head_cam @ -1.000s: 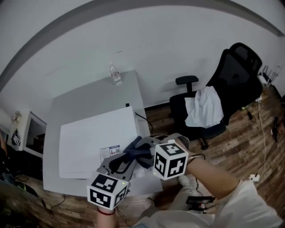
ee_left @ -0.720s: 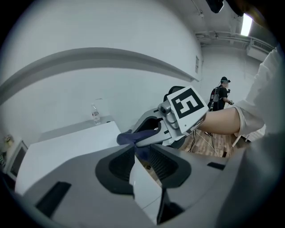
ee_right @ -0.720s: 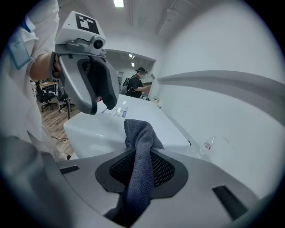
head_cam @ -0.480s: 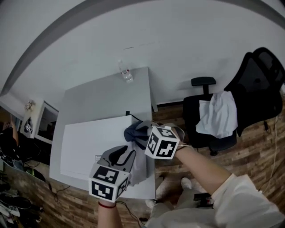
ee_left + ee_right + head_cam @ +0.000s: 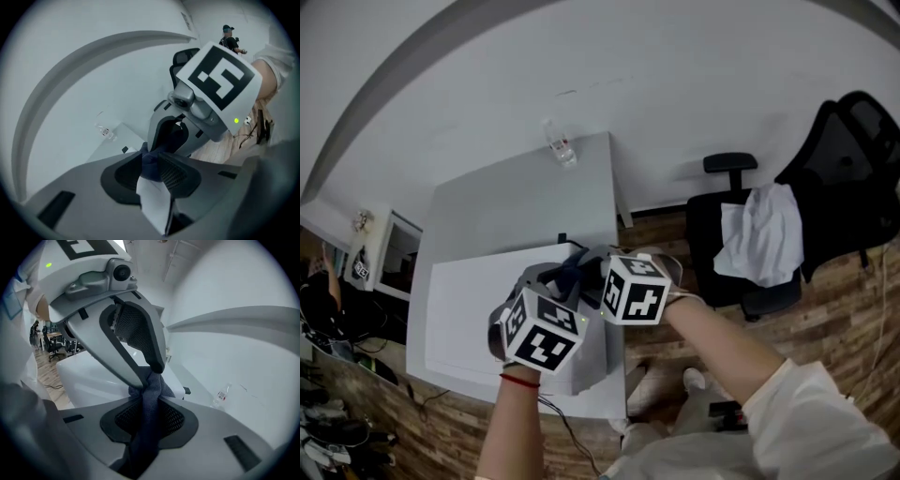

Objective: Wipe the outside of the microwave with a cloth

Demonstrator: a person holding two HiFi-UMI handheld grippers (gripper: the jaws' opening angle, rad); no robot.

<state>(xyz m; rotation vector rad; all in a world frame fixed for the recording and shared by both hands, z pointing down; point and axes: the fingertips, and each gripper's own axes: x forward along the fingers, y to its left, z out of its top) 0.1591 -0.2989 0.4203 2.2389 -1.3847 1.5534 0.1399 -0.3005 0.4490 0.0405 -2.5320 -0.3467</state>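
Left claw (image 5: pixel 151 161) and right claw (image 5: pixel 149 404) both clamp the dark cloth (image 5: pixel 146 437) above the microwave (image 5: pixel 478 300); water bottle (image 5: pixel 560 148) well beyond

Microwave: white box microwave (image 5: pixel 469 300) on near end of grey table (image 5: pixel 516 202).
Bottle: clear plastic bottle (image 5: pixel 560 147) on the table's far end, behind microwave.
Chair: black office chair (image 5: pixel 825 178) right of table.
Cloth: dark blue cloth (image 5: pixel 573 277) over microwave's far right corner.

Head view: you are looking steeply down on the white box-shaped microwave (image 5: pixel 473 300); the two gripper views are facing each other closely, sharing the dark blue fabric cloth (image 5: pixel 150 404).
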